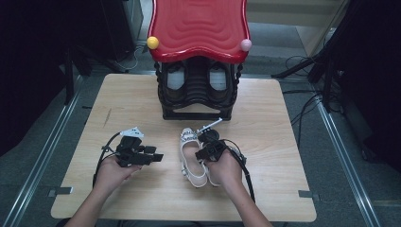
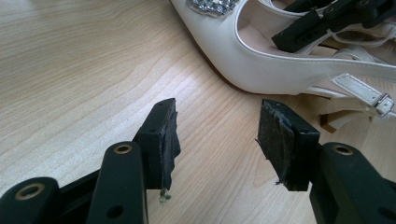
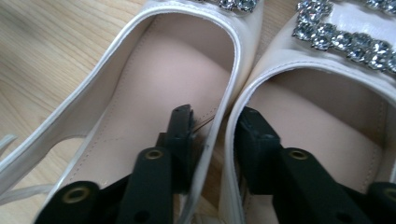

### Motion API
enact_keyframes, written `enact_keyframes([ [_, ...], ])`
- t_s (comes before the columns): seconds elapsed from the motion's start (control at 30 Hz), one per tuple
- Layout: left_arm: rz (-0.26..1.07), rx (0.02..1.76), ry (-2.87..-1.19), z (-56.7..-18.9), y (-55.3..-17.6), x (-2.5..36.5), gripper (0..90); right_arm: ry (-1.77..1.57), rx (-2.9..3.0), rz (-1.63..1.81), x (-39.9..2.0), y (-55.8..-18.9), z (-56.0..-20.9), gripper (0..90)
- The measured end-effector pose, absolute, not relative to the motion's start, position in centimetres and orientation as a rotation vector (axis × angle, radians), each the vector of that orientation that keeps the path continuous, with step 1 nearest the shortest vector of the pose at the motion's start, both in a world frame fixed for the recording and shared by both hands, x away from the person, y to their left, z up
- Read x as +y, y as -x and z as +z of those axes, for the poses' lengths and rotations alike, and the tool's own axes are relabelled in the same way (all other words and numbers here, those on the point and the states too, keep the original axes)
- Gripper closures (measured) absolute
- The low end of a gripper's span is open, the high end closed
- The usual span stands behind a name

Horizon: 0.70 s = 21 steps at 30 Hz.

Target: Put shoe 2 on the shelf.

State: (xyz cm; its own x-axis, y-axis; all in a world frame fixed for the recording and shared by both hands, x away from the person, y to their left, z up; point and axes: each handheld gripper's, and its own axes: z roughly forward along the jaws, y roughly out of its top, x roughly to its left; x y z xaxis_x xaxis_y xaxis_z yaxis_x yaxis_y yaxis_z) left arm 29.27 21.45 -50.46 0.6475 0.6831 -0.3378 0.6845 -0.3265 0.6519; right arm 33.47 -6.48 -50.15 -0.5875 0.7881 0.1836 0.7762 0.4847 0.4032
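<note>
Left gripper rests on the table with jaws apart, holding nothing. Right gripper pinches the touching inner walls of two white shoes lying at table centre before the rack. The thin walls could slip, dropping one shoe.

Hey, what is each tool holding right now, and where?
The right tool pinches both white shoes by their touching inner side walls; the left tool holds nothing.

The pale wooden surface is evenly lit from above while its surroundings sink into darkness; soft sheen marks the wood nearby, and the close views blur slightly at their edges.
</note>
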Motion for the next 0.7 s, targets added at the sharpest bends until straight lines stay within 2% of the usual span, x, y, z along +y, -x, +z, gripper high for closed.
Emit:
enact_keyframes([
  [0.27, 0.008, 1.072, -2.046, -50.4, -29.4, 21.8, 47.3, -1.434, 2.693, 0.715, -7.0, -33.6, -50.1, 83.2],
  [0.7, 0.019, 1.082, -2.044, -50.4, -29.5, 22.2, 46.9, -1.263, 2.84, 0.684, -7.8, -34.3, -49.0, 85.6],
])
